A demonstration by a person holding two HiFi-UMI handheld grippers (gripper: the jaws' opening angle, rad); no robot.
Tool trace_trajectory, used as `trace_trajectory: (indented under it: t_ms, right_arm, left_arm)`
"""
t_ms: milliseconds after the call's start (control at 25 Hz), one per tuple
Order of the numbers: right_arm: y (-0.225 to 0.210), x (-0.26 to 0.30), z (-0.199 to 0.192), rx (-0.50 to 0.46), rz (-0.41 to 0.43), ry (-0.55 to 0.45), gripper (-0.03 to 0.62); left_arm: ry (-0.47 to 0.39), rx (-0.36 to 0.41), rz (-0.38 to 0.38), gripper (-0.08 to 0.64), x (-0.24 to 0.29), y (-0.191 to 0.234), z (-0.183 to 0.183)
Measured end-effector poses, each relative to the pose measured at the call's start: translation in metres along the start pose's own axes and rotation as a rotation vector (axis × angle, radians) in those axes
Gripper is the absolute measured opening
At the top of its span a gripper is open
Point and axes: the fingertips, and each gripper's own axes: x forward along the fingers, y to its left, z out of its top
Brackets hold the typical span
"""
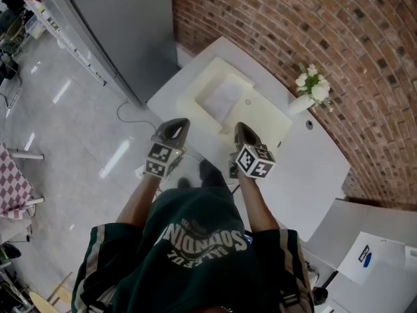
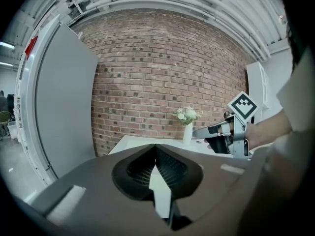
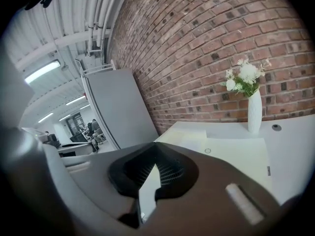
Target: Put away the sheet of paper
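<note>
The nearest thing is the person's dark green shirt [image 1: 195, 253]. It carries pale block lettering [image 1: 205, 238] that shows upside down in the head view, and I cannot read it for sure. Each marker cube [image 1: 161, 159] shows only black-and-white squares, no words.

The left tongs [image 1: 174, 128] and the right tongs [image 1: 242, 132] are held side by side over the near edge of the white table [image 1: 306, 175]. They are apart from each other and touch nothing. In the left gripper view the left tongs [image 2: 155, 151] have their ribbed pads pressed together at the tips, with nothing between them. The right tongs [image 3: 154, 155] are likewise pressed together and empty in their own view.

To the left and below lie a glossy grey floor [image 1: 71, 129] and a thin cable [image 1: 130, 113]. A checked cloth [image 1: 12, 188] shows at the far left edge.

Beyond the tongs, a flat cream tray [image 1: 202, 83] rests on the table. The sheet of paper [image 1: 225, 98] lies inside its shallow recess, well clear of both tongs, with nothing standing between them.

Further right, near the back edge of the table, stands a slim white vase [image 3: 254, 111] of white flowers [image 1: 313, 83]. A tall grey cabinet [image 1: 124, 25] rises at the left; its red label [image 2: 30, 46] is too small to read. Behind everything runs a red brick wall [image 1: 293, 25].
</note>
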Motion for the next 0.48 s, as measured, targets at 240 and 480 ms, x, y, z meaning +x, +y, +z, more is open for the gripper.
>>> trace_trajectory:
  t_ms: [240, 480]
  right_arm:
    - [0.002, -0.006, 0.002, -0.044, 0.007, -0.018, 0.0]
    - [-0.004, -0.009, 0.0, -0.051, -0.007, -0.01, 0.0]
  left_arm:
    - [0.006, 0.001, -0.014, 0.011, 0.003, -0.007, -0.003]
    - [0.009, -0.001, -0.024, 0.011, 0.009, -0.012, -0.003]
